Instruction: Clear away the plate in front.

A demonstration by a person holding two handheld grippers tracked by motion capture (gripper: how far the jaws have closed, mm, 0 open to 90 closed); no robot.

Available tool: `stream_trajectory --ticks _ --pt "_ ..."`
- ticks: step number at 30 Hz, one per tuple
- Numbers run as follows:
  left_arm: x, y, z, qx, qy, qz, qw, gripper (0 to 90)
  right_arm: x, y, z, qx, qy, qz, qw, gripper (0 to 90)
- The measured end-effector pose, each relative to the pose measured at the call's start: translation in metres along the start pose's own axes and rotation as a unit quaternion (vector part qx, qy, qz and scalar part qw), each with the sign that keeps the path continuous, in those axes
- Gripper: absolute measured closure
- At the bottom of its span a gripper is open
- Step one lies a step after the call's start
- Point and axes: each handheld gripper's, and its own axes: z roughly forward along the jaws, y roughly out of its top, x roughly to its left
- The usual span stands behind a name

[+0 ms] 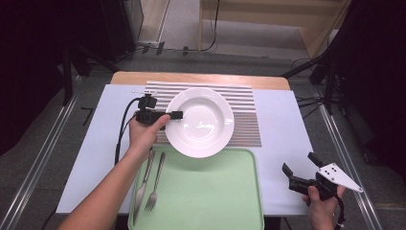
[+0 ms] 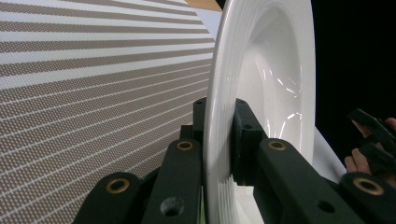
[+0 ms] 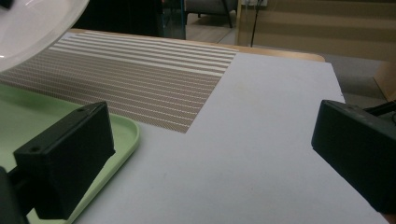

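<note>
A white deep plate (image 1: pixel 201 122) hangs above the striped placemat (image 1: pixel 242 108) and the far edge of the green tray (image 1: pixel 206 191). My left gripper (image 1: pixel 174 115) is shut on the plate's left rim; in the left gripper view its jaws pinch the rim of the plate (image 2: pixel 261 70) from both sides at my left gripper (image 2: pixel 219 140). My right gripper (image 1: pixel 299 165) stands open near the table's front right corner, nothing between its jaws; in the right gripper view my right gripper (image 3: pixel 212 163) looks over bare white cloth, with the plate (image 3: pixel 32 28) at top left.
A knife (image 1: pixel 143 184) and a fork (image 1: pixel 155 184) lie on the left side of the green tray (image 3: pixel 28 121). The placemat (image 3: pixel 140 79) lies on a white cloth (image 1: pixel 282 139) over the wooden table (image 1: pixel 201 78). Dark stands flank the table.
</note>
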Motion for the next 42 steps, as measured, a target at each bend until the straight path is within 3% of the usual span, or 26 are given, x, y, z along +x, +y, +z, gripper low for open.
stream_trajectory --ticks 7,29,42 --pt "-0.007 -0.011 -0.006 -0.002 -0.009 0.009 0.9999 81.8 0.001 0.0 -0.001 0.0 0.001 -0.001 1.0 0.0" --pt "-0.017 -0.048 -0.03 0.0 -0.026 0.009 0.9996 81.8 0.002 0.001 -0.001 0.001 0.001 0.002 1.0 0.0" --pt "-0.024 -0.07 -0.034 0.009 -0.041 0.009 0.9991 81.7 0.003 0.001 -0.002 0.001 -0.001 -0.002 1.0 0.0"
